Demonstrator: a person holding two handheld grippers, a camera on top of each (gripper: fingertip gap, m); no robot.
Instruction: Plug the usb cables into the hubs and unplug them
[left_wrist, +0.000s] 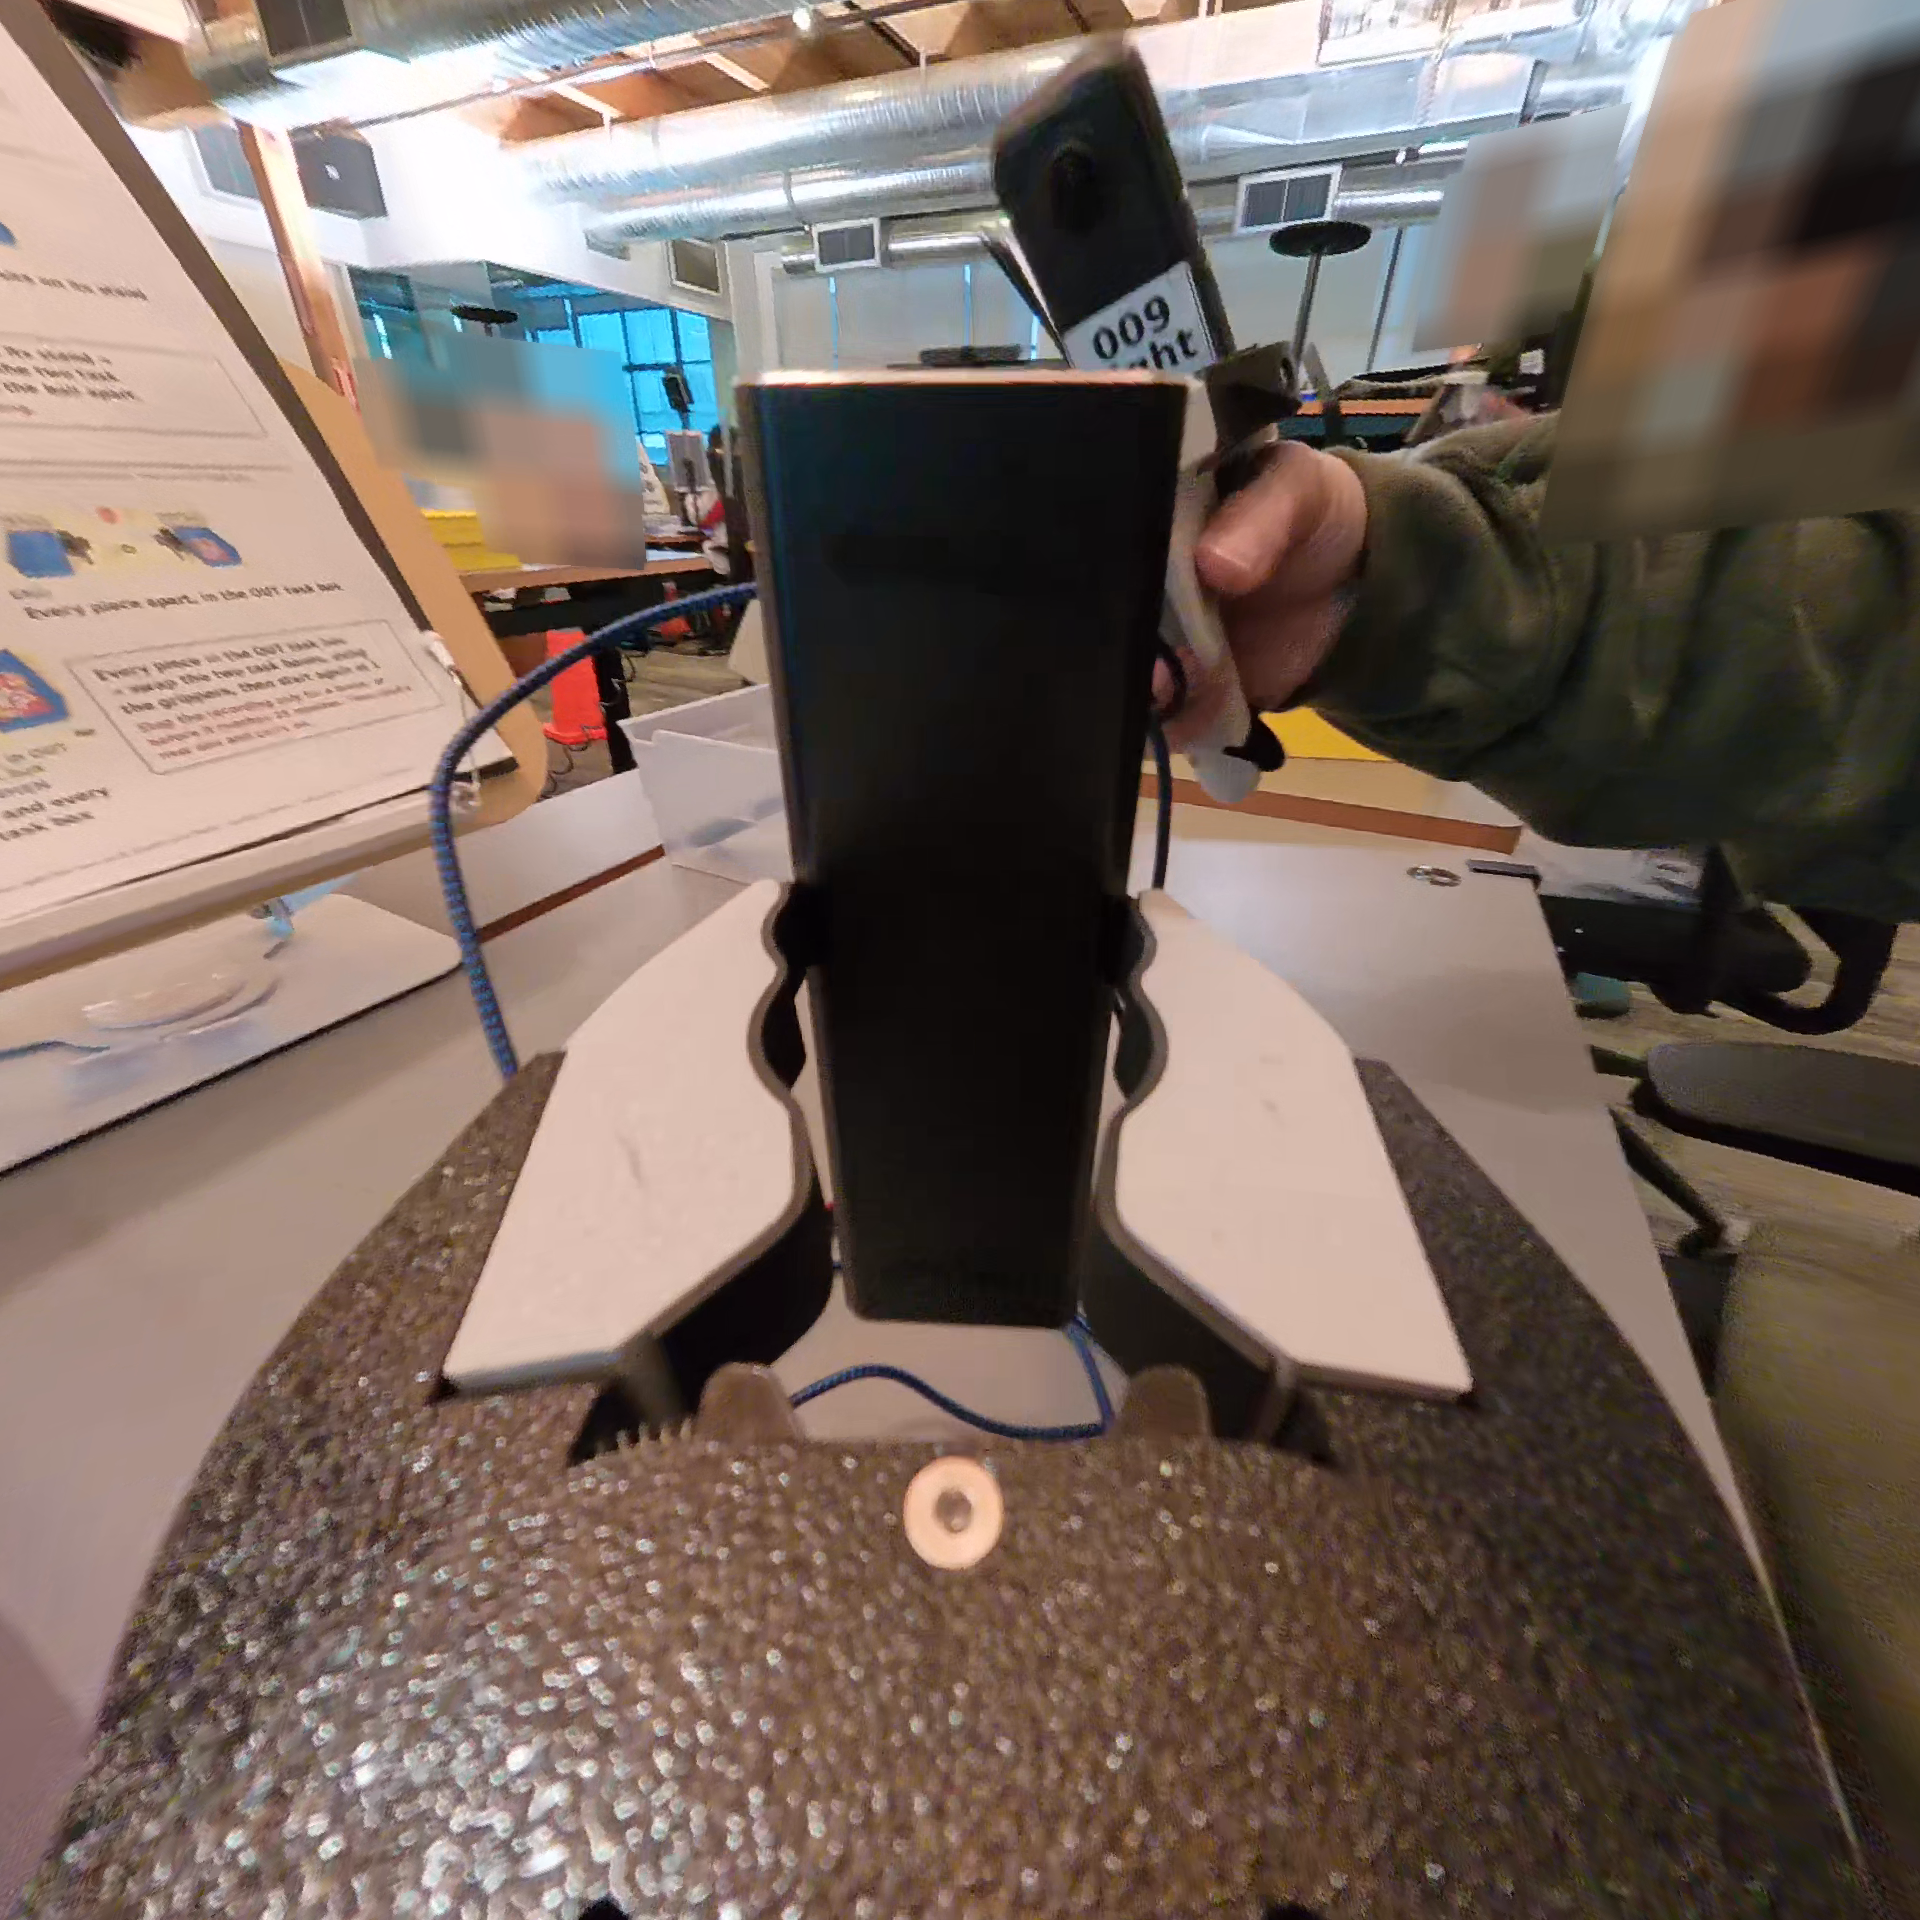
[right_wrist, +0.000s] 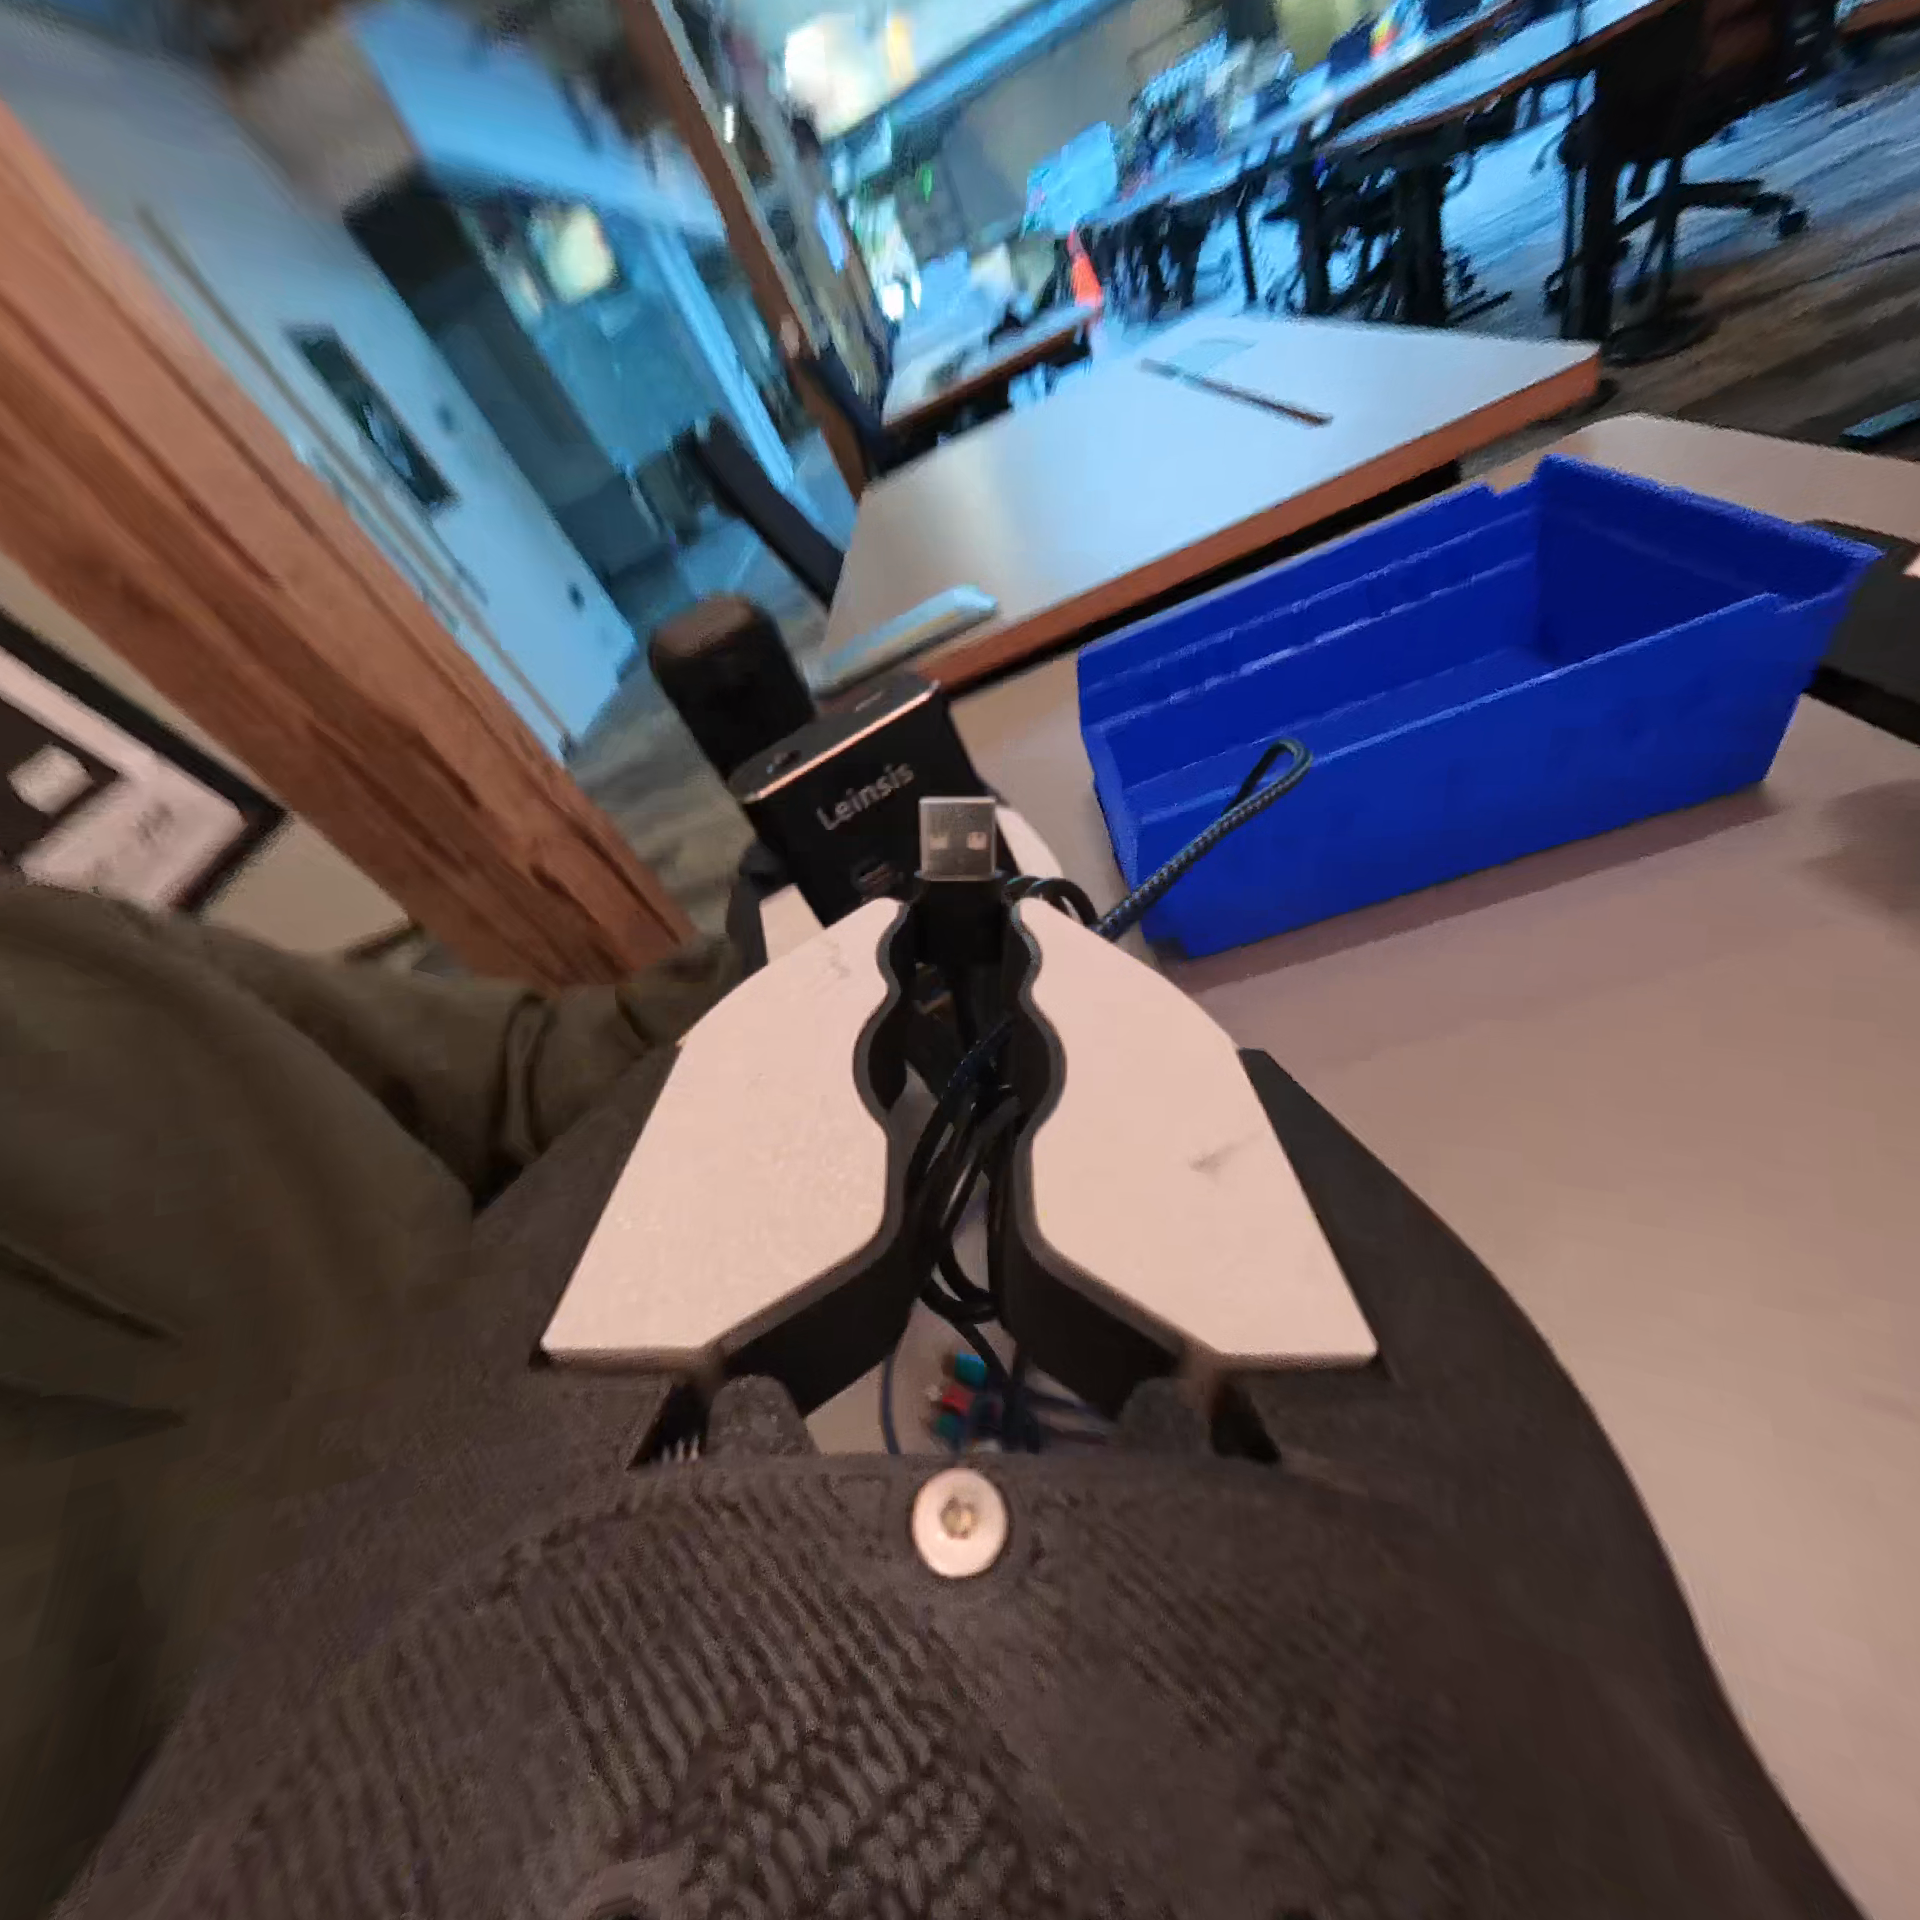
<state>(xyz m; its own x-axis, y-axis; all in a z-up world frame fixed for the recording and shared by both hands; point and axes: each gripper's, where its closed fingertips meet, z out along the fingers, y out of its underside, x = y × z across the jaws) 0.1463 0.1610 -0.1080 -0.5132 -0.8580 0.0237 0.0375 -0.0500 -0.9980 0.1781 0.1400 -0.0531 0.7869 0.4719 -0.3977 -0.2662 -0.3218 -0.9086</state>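
The left hand-held gripper is clamped across the sides of a tall black hub, its fingers closed against the casing about halfway up. It holds the hub upright, long axis running straight away from the camera, clear of the grey surface.

The right hand-held gripper is closed on a black USB plug, pinching the moulded body so the bare metal end sticks out past the tips. The braided blue cable trails from it, with a loop hanging over the wall of a blue bin off to the right.

In the right wrist view the hub sits just beyond the plug and slightly to its left, its face turned toward the gripper. A port shows there low down, partly hidden behind the plug. So the plug points roughly at the hub but not squarely at a slot. I'd judge it needs a small shift left and a straight push along the plug's own axis, with the left side bracing. Come in crooked and the metal end will likely skid on the casing.
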